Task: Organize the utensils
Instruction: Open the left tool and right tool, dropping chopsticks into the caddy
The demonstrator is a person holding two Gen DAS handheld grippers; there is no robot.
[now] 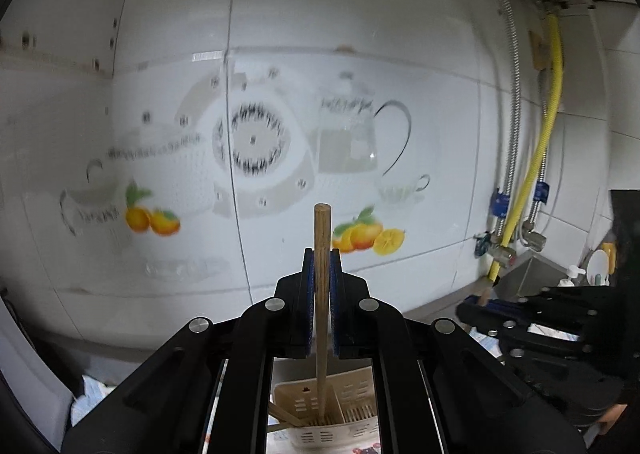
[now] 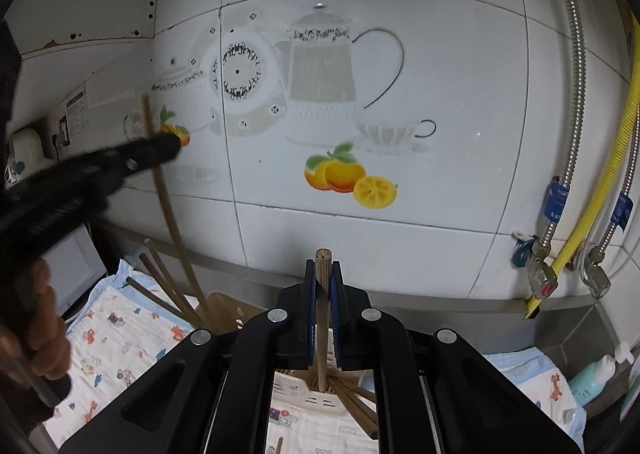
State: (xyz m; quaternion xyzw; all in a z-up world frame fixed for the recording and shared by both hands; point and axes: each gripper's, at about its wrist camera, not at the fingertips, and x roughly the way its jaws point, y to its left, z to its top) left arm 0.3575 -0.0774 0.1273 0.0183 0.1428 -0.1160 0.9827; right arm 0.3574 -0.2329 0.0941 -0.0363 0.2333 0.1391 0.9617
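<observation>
Left claw [image 1: 322,266] clamped tight on one chopstick [image 1: 321,294], held upright, lower end dipping into a compartment of the cream slotted holder [image 1: 320,398]; seen also fr. the right wrist cam, where that stick leans in among others at the holder's far side. Right claw [image 2: 323,278] likewise pinched shut on a 2nd chopstick [image 2: 321,318], tip down in the holder [image 2: 320,398] below; whether either tip touches bottom — can't tell. Approx. four more sticks [image 2: 168,294] already standing in the holder's left part, fanned out; several more [image 2: 356,402] splayed fr. the nearer compartment toward the cloth [image 2: 120,342] on the tabletop. One stick end [image 2: 279,445] lying loose on the cloth at the bottom edge of the right view. Judged: well along, most sticks binned; left to do — let go of both held sticks, collect the loose one, poss. straighten the splayed bunch. Other utensil types not visible.
</observation>
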